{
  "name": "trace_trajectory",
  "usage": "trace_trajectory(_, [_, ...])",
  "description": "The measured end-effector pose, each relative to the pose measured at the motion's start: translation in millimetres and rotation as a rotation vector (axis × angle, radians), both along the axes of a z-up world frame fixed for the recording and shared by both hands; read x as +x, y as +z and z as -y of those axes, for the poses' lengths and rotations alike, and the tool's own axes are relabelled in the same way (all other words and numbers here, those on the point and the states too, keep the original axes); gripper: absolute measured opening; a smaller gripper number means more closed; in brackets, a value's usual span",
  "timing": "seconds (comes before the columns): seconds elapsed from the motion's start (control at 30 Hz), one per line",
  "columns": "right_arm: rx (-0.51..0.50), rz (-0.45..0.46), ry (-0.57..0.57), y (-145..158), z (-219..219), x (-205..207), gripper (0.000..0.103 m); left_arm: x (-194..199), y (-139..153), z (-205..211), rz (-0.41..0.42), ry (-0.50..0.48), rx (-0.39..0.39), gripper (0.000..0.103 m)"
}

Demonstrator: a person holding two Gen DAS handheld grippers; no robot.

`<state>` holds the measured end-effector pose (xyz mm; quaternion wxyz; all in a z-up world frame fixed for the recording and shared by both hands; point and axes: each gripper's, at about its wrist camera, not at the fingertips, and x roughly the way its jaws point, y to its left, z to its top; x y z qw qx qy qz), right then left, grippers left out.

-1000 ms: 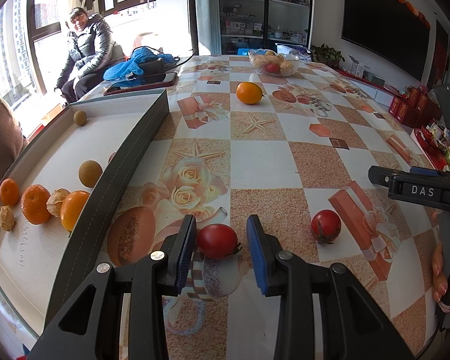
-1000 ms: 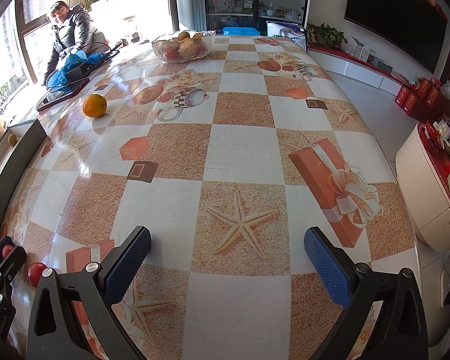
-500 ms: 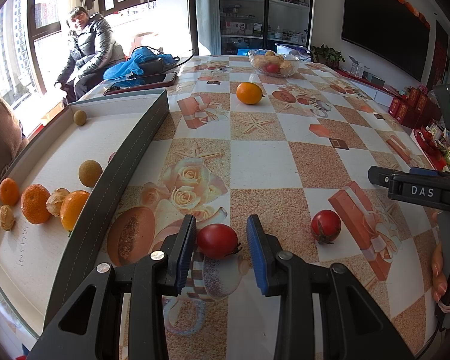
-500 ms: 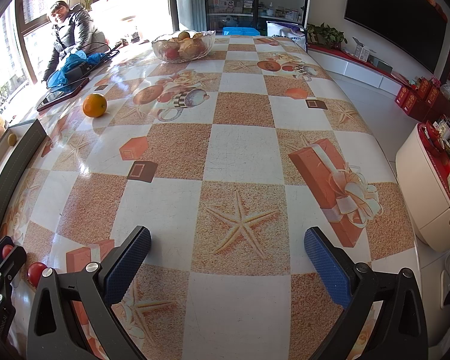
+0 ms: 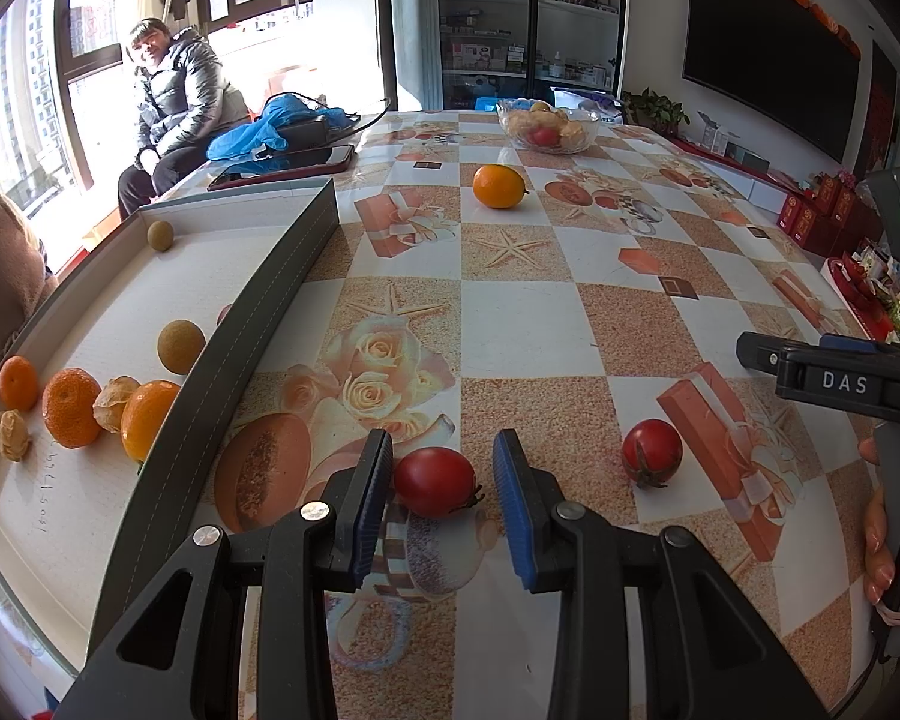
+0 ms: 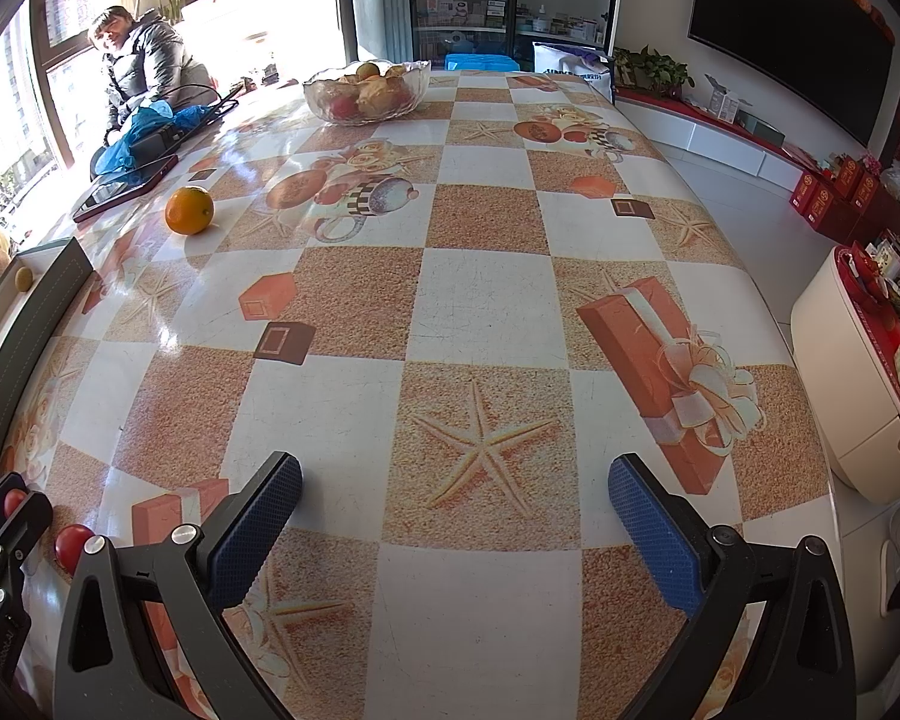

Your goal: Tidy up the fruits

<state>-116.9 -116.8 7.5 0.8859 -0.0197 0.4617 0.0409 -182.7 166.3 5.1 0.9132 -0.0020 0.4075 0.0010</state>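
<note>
Left gripper (image 5: 440, 495): spread, straddling near tomato; small gap visible each side, pads not pressing.
Near tomato (image 5: 435, 481): on tablecloth, between blue pads.
Right gripper (image 6: 455, 525): spread wide over bare tablecloth, nothing between pads.
Second tomato (image 5: 652, 452): on table, right of near tomato, apart from it.
Tray (image 5: 258, 324): left of left gripper; holds oranges (image 5: 71, 407) and small brown fruits.
Loose orange (image 5: 498, 186): far, alone on table.
Glass bowl (image 6: 366, 90): farthest, fruit inside.

Reddish fruit (image 5: 225, 313) mostly hidden behind tray wall (image 5: 258, 324), bowl's contents (image 6: 369, 93) indistinct
</note>
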Motion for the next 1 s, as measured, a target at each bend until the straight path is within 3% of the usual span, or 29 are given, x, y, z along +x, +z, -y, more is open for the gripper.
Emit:
trace_trajectory(0.33, [-0.004, -0.034, 0.011, 0, 2, -17, 0.103, 0, 0, 0, 0.000, -0.001, -0.001, 0.038])
trace_trajectory(0.5, [-0.003, -0.043, 0.091, 1, -7, -48, 0.103, -2, 3, -3, -0.017, 0.012, 0.010, 0.038])
trace_trajectory(0.67, [-0.009, -0.048, 0.205, 1, -35, -72, 0.103, -3, 6, -10, -0.049, 0.030, 0.007, 0.038])
trace_trajectory(1.0, [-0.034, -0.070, 0.335, 0, -99, -50, 0.102, -4, 6, -23, -0.096, 0.067, 0.005, 0.038])
